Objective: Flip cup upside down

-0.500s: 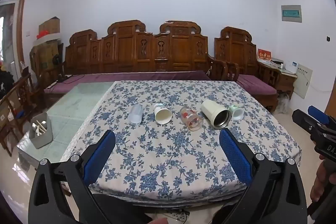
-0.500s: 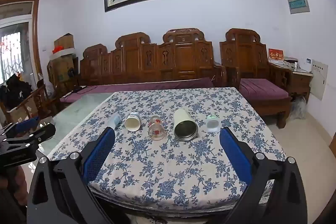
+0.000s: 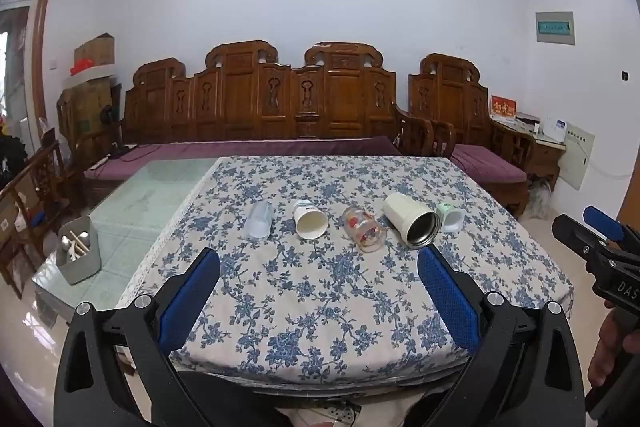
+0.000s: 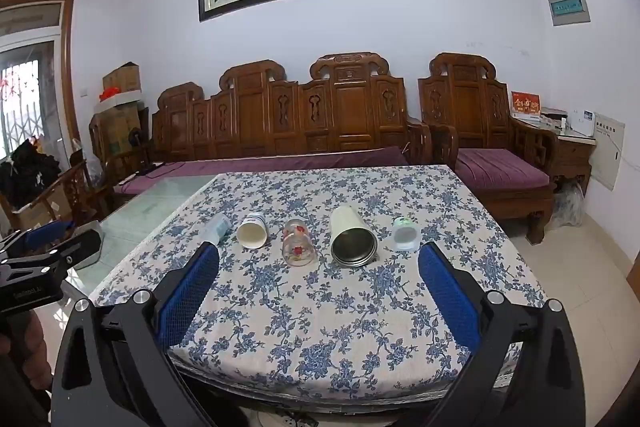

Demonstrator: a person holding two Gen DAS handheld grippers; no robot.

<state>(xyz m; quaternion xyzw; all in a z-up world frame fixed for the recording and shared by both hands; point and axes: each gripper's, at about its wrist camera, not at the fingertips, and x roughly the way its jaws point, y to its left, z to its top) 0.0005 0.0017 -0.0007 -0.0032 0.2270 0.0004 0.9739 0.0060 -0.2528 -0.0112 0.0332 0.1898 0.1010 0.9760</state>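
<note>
Five cups lie on their sides in a row ahead of both my grippers, well beyond the fingertips; the cream steel-lined tumbler (image 4: 354, 241) straight ahead of my right gripper (image 4: 319, 293) looks rigid, weightier and slick, so I'd pinch across its body, while the glass cup (image 4: 299, 247) beside it looks fragile. My left gripper (image 3: 319, 293) and right both hang wide open and empty. Against half a second ago, little differs.
</note>
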